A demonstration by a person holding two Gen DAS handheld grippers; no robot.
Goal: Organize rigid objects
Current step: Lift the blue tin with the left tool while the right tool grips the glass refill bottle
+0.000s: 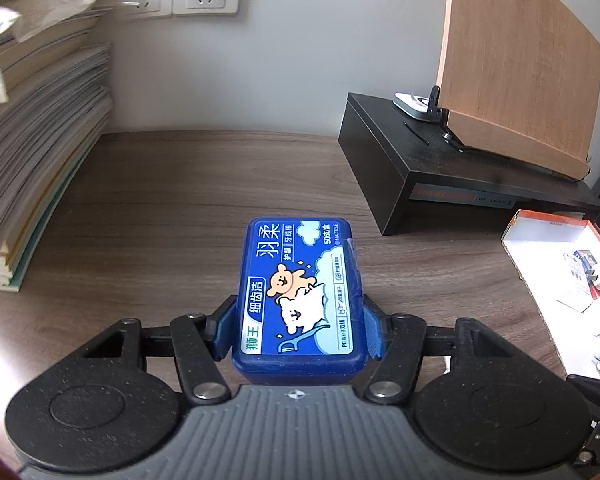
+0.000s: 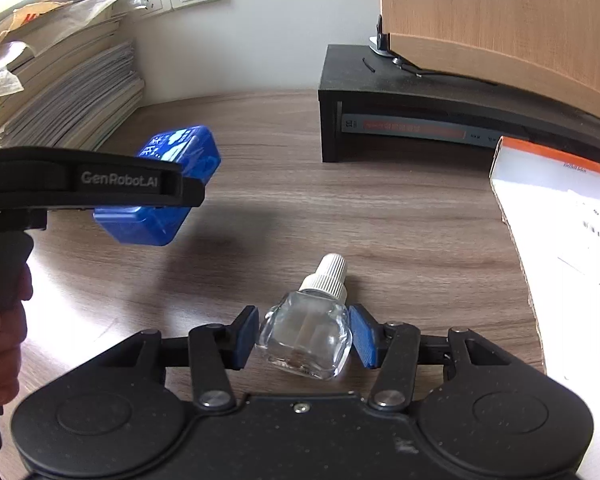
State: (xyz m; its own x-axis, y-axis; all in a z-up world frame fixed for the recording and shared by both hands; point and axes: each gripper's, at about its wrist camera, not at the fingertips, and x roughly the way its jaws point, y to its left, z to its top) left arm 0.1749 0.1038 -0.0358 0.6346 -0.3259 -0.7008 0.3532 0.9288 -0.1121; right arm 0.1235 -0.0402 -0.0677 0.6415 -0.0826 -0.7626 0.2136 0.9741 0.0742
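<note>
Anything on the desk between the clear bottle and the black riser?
Nothing: in the right wrist view only bare wooden desk shows between the clear bottle and the black riser.

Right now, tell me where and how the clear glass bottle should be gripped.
Grip the clear glass bottle across its squarish body, on the two flat side faces, coming from its base end, as the right gripper already does. It lies on the desk with the ribbed white cap pointing away; the cap is narrow and tapered, and probably gives a poorer hold.
</note>
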